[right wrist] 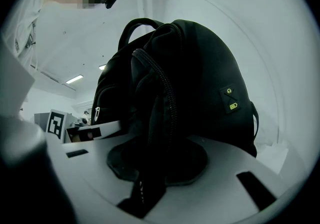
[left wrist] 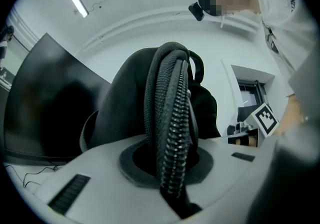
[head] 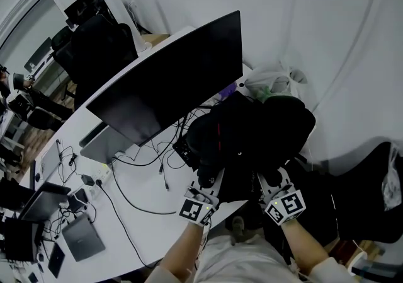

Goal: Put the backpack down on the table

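A black backpack (head: 252, 130) sits over the right end of the white table (head: 145, 193), just right of the monitor; whether it rests on the tabletop I cannot tell. My left gripper (head: 211, 182) grips its near left side, my right gripper (head: 272, 181) its near right side. In the left gripper view a zippered edge of the backpack (left wrist: 170, 98) runs down between the jaws of the left gripper (left wrist: 167, 168), which is shut on it. In the right gripper view the right gripper (right wrist: 155, 163) is shut on a dark fold of the backpack (right wrist: 200, 88) beside a zipper.
A large dark monitor (head: 170, 80) stands on the table left of the backpack, with cables (head: 151, 168) trailing in front. A white plastic bag (head: 271, 80) lies behind the backpack by the wall. Small devices (head: 75, 225) crowd the table's near left. Black chairs (head: 94, 48) stand far left.
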Demonstrator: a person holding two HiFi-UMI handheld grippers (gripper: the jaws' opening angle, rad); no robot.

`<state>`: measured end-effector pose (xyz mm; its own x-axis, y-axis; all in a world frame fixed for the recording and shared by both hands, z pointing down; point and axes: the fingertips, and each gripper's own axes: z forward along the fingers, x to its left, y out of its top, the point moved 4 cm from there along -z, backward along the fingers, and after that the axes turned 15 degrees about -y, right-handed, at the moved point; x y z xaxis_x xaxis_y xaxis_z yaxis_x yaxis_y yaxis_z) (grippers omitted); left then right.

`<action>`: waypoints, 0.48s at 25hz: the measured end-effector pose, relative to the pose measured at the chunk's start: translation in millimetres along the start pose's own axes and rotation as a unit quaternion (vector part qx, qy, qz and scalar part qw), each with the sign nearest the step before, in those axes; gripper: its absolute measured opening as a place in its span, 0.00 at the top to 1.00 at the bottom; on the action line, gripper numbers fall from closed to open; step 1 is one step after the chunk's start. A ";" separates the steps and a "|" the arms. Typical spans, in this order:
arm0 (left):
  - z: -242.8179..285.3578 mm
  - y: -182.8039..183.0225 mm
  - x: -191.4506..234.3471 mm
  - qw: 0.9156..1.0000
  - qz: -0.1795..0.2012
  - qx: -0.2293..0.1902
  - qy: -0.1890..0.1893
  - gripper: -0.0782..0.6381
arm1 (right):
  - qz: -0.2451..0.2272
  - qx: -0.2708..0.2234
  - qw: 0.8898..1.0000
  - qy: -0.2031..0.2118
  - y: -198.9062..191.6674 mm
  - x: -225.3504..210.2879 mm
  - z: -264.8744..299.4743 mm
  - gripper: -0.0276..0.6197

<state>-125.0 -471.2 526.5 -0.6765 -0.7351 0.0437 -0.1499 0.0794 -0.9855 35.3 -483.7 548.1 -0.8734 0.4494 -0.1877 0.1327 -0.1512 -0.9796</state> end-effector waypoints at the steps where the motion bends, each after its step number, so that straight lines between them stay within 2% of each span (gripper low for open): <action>1: -1.3 0.4 -1.5 1.000 0.002 0.002 0.001 0.84 | -0.001 0.001 1.000 0.002 1.0 1.1 -1.4 0.85; 12: -21.7 3.8 -24.0 0.999 0.023 0.028 0.008 0.80 | -0.018 0.011 1.000 0.015 2.5 12.3 -28.5 0.80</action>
<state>-125.0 -438.6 525.2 -0.6935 -0.7205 0.0012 -0.0782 0.0736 -0.9942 38.2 -453.5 541.2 -0.8627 0.4812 -0.1553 0.0913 -0.1538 -0.9839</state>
